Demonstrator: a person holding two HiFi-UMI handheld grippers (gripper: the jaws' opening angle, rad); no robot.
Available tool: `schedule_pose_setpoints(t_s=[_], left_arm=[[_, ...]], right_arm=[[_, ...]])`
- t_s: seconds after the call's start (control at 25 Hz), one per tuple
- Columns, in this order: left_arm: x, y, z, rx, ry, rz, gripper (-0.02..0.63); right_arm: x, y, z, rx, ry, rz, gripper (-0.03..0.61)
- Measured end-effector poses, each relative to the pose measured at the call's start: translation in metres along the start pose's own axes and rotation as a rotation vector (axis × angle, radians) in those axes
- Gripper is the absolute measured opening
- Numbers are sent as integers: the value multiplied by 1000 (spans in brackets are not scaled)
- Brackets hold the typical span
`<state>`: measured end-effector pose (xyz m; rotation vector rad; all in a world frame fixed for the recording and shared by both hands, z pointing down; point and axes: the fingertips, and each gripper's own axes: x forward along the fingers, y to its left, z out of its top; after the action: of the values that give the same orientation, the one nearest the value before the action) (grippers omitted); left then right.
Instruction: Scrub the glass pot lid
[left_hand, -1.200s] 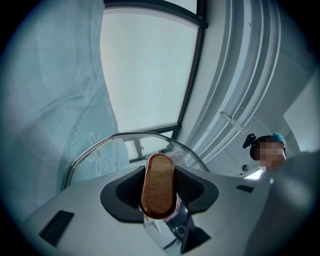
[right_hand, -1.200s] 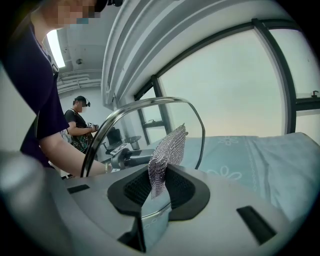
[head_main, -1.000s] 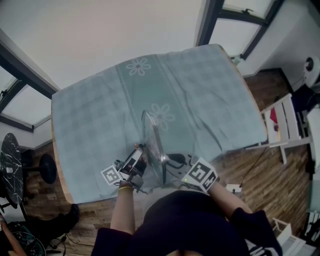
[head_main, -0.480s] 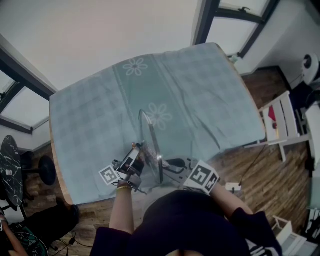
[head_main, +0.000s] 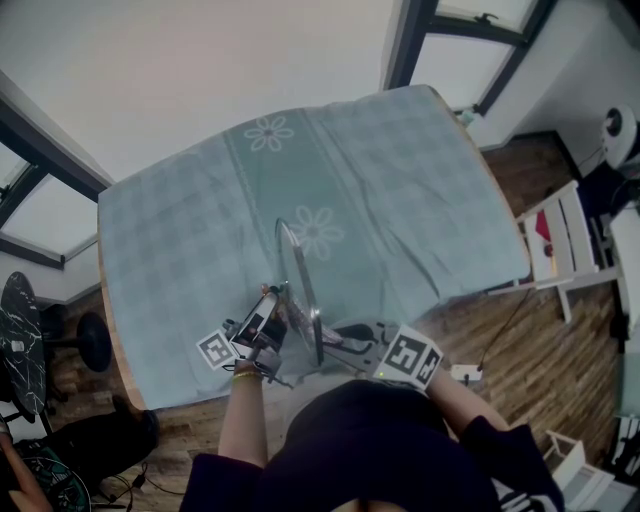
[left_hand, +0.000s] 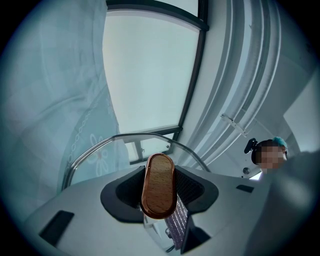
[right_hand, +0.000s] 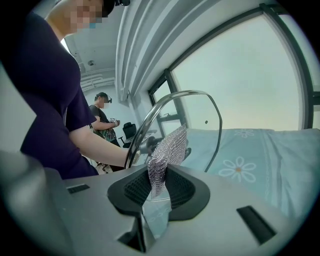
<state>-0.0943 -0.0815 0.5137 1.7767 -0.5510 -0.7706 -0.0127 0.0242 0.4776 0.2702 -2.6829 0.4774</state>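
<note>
The glass pot lid (head_main: 297, 288) stands on edge above the near part of the table, its steel rim (left_hand: 90, 152) arching up in the left gripper view. My left gripper (head_main: 264, 322) is shut on the lid's wooden knob (left_hand: 158, 186), which fills the gap between the jaws of the left gripper (left_hand: 159, 194). My right gripper (head_main: 345, 335) faces the lid's other side. It is shut on a silvery chainmail scrubber (right_hand: 164, 161), whose free end lies against the glass of the lid (right_hand: 200, 117). The scrubber (left_hand: 176, 222) also shows through the glass behind the knob.
A pale green checked cloth with daisy prints (head_main: 330, 190) covers the table (head_main: 118, 345). A white chair (head_main: 570, 255) stands to the right and a black stool (head_main: 95, 335) to the left. Tall windows surround the room. Another person (right_hand: 104, 122) stands far behind.
The lid and both grippers have drifted slightly left in the head view. The right gripper's marker cube has sunk a little toward me. Both grips are unchanged.
</note>
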Motion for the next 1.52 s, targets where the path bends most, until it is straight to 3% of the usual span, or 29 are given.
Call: schedule_pose_setpoints(t_s=[0.88,1.16,1.52], left_arm=[[0,-2,2,-5,-11,-10,172],[0,-2,1,-7,-10,-11,172],[-2,-2,1,-7,-21,-11,172]], right_arm=[[-20,28,-33,-45,152,170,78],[-34,9,-42,-46,198,133,78],[-34,-27,-35,-4,157,37,77]])
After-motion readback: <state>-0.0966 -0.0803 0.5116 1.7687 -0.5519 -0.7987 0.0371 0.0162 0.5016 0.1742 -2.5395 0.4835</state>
